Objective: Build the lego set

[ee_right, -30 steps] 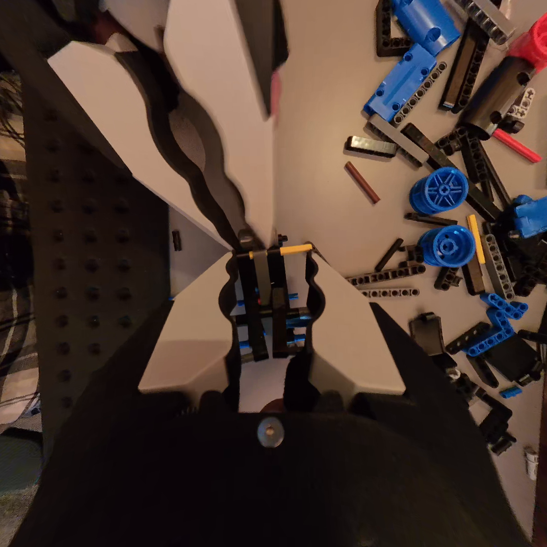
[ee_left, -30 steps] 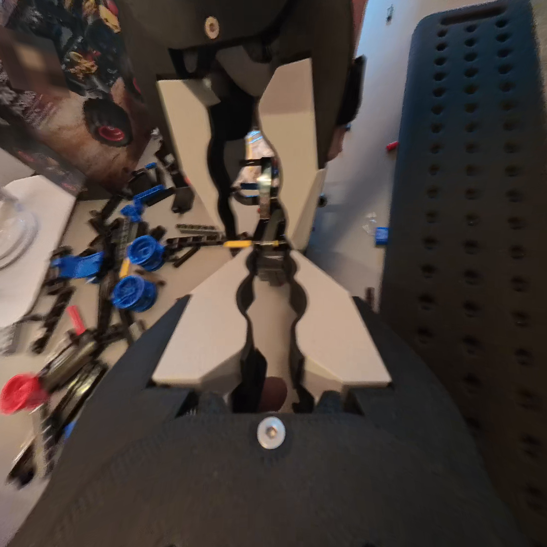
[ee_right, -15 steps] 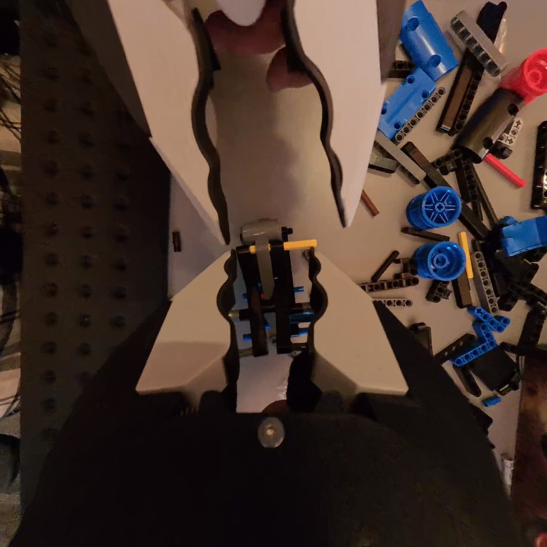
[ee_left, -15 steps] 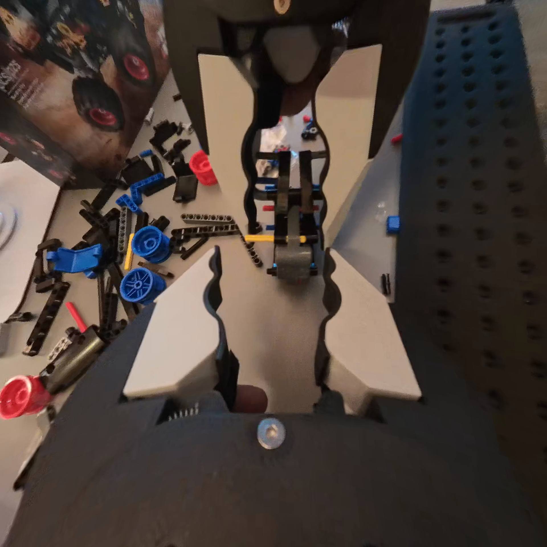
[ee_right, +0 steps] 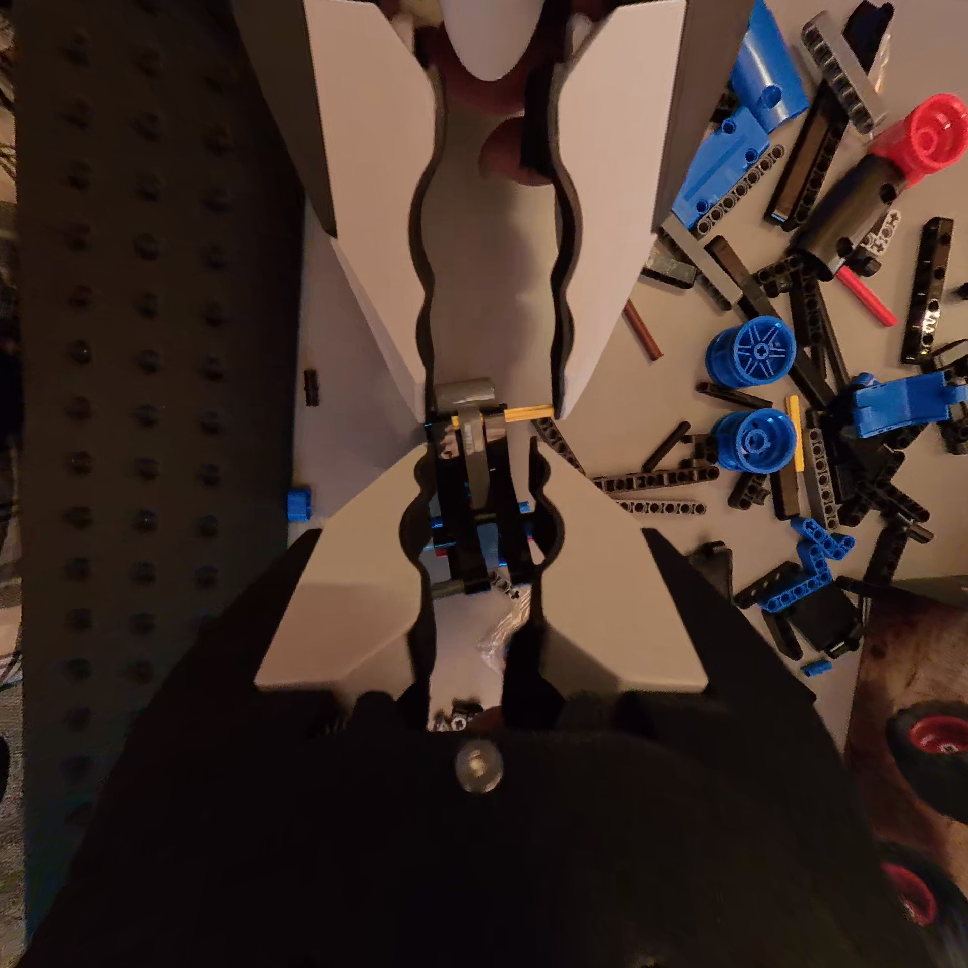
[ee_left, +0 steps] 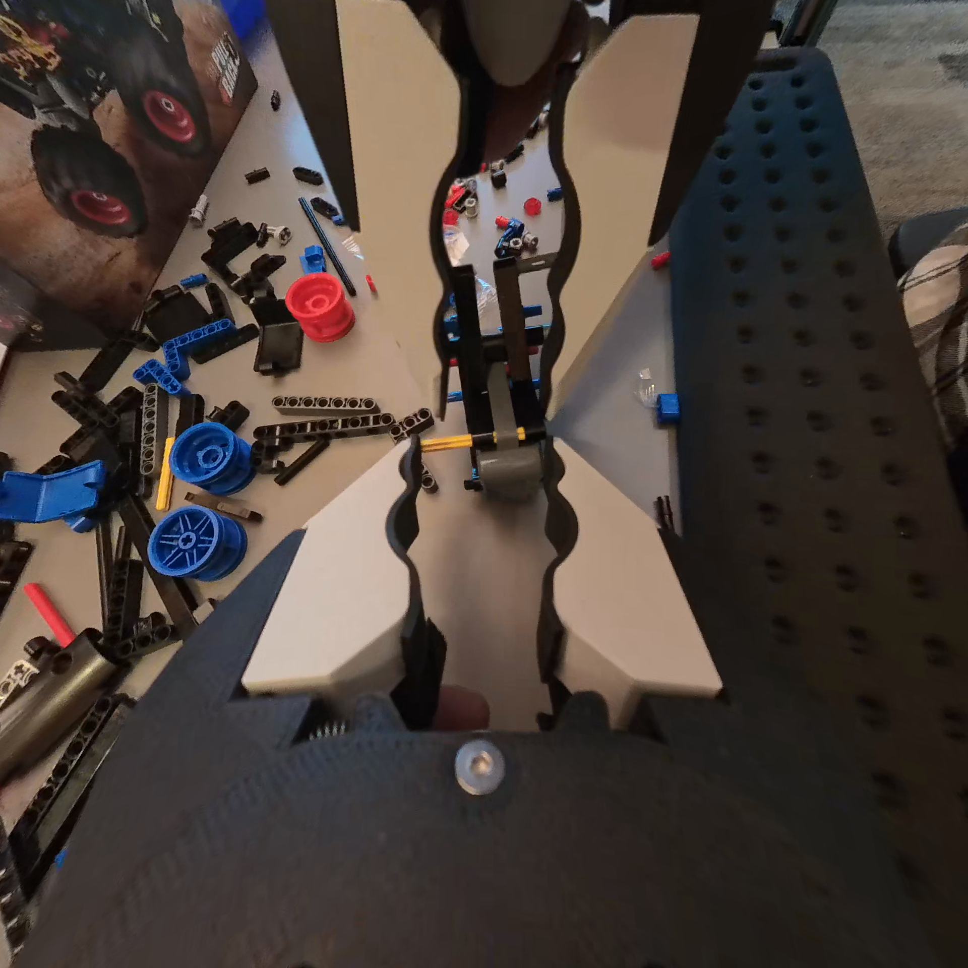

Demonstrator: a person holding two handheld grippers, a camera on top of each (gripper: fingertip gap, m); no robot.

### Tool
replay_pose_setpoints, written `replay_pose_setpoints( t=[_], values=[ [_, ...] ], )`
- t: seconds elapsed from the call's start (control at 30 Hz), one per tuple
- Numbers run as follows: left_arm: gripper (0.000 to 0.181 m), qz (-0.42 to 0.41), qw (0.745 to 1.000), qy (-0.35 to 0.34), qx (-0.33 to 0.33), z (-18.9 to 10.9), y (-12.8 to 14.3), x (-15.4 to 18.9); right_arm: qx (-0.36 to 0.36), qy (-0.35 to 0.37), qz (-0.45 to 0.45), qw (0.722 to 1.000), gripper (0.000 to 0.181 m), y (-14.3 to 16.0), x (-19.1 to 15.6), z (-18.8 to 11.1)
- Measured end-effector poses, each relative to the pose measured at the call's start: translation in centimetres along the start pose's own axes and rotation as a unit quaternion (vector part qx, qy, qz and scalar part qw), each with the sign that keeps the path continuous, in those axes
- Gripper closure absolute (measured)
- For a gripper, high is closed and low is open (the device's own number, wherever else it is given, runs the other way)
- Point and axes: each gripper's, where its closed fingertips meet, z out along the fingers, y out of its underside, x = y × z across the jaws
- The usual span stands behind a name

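Now, in the left wrist view, the left gripper (ee_left: pixel 476 461) stands wide open with nothing between its fingers, where a second ago it was pinched almost shut at the assembly's grey end; half a second ago it had already spread. The black lego assembly (ee_left: pixel 495 366) runs lengthwise away from the camera, its grey piece (ee_left: pixel 507 463) nearest and its yellow axle (ee_left: pixel 450 443) sticking out crosswise to the left. The right gripper (ee_left: pixel 497 335) reaches in from the top, tip to tip with the left one, above the grey table (ee_left: pixel 366 251).

Seen from the right wrist view, the right gripper (ee_right: pixel 479 503) is closed on the lego assembly (ee_right: pixel 471 503), as before. The assembly's long axis follows the fingers, grey piece (ee_right: pixel 465 393) pointing forward. The left gripper (ee_right: pixel 492 387) faces it, spread apart, one fingertip just beside the yellow axle (ee_right: pixel 526 414).
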Motion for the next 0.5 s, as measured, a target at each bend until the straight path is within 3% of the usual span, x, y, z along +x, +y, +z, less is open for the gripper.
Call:
replay_pose_setpoints(
  t=[0.5],
  values=[
    [0.137, -0.023, 1.0, -0.01, 0.018, 0.53, 0.05, -0.45, -0.012, 0.016, 0.009, 1.0, 0.156, -0.07, 0.04, 0.28]
  ],
)
